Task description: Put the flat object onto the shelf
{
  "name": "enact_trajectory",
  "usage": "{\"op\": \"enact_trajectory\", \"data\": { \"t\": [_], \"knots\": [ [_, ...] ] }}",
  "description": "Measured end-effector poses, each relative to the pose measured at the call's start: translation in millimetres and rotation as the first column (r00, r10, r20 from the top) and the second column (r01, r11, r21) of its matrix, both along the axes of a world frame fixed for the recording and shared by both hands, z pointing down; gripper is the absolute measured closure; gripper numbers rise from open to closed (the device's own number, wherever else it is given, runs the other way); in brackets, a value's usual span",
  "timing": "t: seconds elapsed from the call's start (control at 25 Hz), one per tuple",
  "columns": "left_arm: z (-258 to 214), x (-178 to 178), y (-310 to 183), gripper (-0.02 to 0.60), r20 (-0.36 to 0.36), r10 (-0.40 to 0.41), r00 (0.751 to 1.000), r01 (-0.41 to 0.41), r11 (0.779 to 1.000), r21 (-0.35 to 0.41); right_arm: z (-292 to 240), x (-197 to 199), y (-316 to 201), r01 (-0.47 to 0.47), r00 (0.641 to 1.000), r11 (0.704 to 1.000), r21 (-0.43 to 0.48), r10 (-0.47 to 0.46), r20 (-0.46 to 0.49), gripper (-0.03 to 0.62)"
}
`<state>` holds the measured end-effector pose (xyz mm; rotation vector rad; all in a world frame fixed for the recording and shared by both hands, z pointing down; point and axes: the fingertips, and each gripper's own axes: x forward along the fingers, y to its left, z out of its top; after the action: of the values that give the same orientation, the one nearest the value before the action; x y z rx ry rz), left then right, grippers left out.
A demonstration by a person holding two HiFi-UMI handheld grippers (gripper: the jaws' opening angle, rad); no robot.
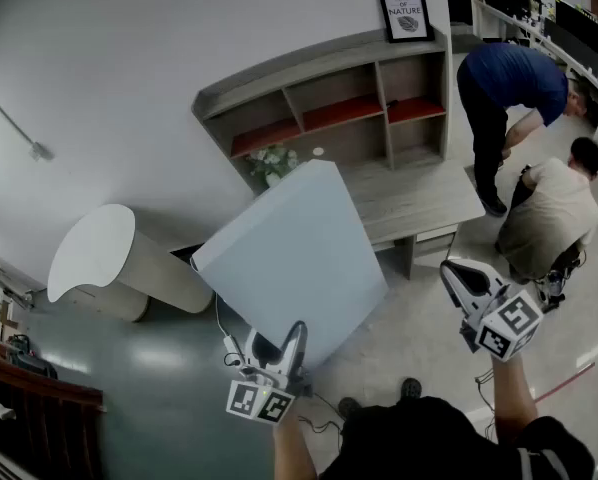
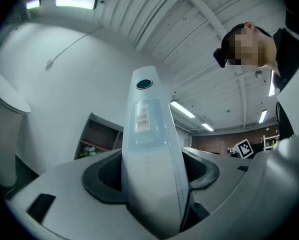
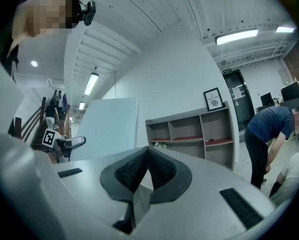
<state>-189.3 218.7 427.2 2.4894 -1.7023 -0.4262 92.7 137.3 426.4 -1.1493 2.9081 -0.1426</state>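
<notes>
1. Head view, nearest item: left claw point(image 1: 277, 346), clenched on the near edge of the flat object point(image 1: 294, 253).
2. Right claw point(image 1: 462, 280): jaws pressed together, nothing between them. It is well apart from the flat object, to its right.
3. Flat object: pale sheet held aloft, with its long axis running up and away from the left claw.
4. Farthest: shelf point(image 1: 329, 93) on the bench point(image 1: 419, 203), straight beyond the flat object's far corner.

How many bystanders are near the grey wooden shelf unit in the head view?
2. A person in a blue top bends over right of the grey wooden shelf unit; a person in a beige top crouches beside them. Others may be hidden.
</notes>
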Motion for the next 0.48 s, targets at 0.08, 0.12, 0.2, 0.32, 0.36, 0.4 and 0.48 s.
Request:
{"op": "enact_trajectory", "data": {
  "t": [0.08, 0.12, 0.2, 0.32, 0.36, 0.4, 0.48],
  "knots": [
    [-6.0, -0.6, 1.6, 0.261, -0.001, -0.004, 1.0, 0.004, 1.0, 0.011, -2.8, -2.4, 6.2, 0.006, 1.0, 1.0, 0.007, -0.006, -0.003, 0.583],
    [-8.7, -0.6, 2.1, 0.262, -0.001, -0.006, 1.0, 0.006, 1.0, 0.015, -4.2, -3.4, 9.0, 0.009, 1.0, 1.0, 0.011, -0.009, -0.004, 0.583],
    [-13.3, 0.4, 2.5, 0.262, -0.001, -0.009, 1.0, 0.009, 1.0, 0.022, -7.4, -4.2, 13.1, 0.014, 1.0, 1.0, 0.017, -0.013, -0.006, 0.583],
    [-17.9, 4.4, 4.1, 0.262, -0.004, -0.014, 1.0, 0.014, 1.0, 0.028, -10.7, -0.3, 17.0, 0.013, 1.0, 1.0, 0.02, -0.013, -0.003, 0.583],
    [-18.5, 5.4, 5.4, 0.262, -0.006, -0.015, 1.0, 0.015, 0.999, 0.029, -11.0, 1.0, 18.7, 0.014, 1.0, 1.0, 0.022, -0.014, -0.002, 0.583],
    [-19.1, 6.2, 7.0, 0.262, -0.01, -0.016, 1.0, 0.016, 0.999, 0.031, -11.1, 2.2, 20.4, 0.016, 1.0, 1.0, 0.023, -0.016, -0.002, 0.583],
    [-19.9, 8.1, 10.1, 0.262, -0.02, -0.016, 1.0, 0.017, 0.999, 0.035, -10.4, 5.0, 23.0, 0.018, 1.0, 1.0, 0.021, -0.018, -0.001, 0.583]
  ]
}}
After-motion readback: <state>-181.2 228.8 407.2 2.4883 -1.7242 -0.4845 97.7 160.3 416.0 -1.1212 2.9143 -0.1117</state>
